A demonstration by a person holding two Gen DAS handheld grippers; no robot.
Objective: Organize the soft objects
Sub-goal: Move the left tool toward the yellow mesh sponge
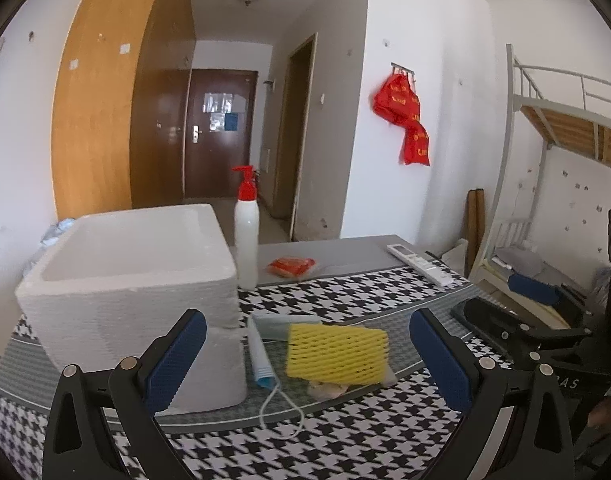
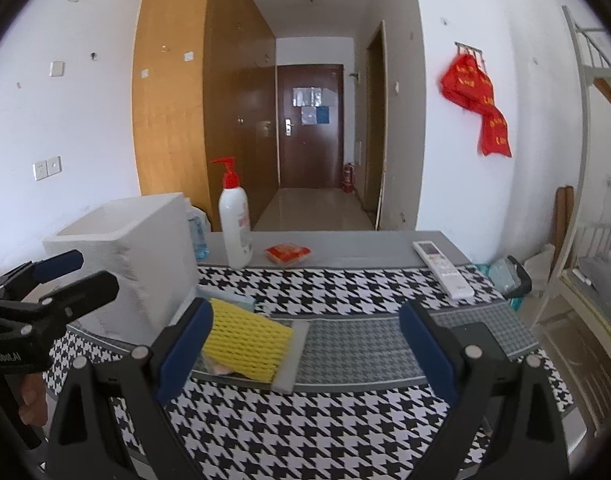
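Left gripper spread wide and empty, yellow foam net lying between its fingers, white foam box beside the left finger, right gripper likewise wide apart, gripping nothing, net just inside its left finger

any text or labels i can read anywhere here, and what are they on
"GenRobot.AI": white lettering on the left gripper body, first letter cut off by the frame edge.
"AS": the end of a word on the right gripper body, the rest hidden.
Red bags: yellow characters, too blurred to read.
Pump bottle: red label print, too small to read.
Remote control: button markings unreadable.
Papers on the door: unreadable.
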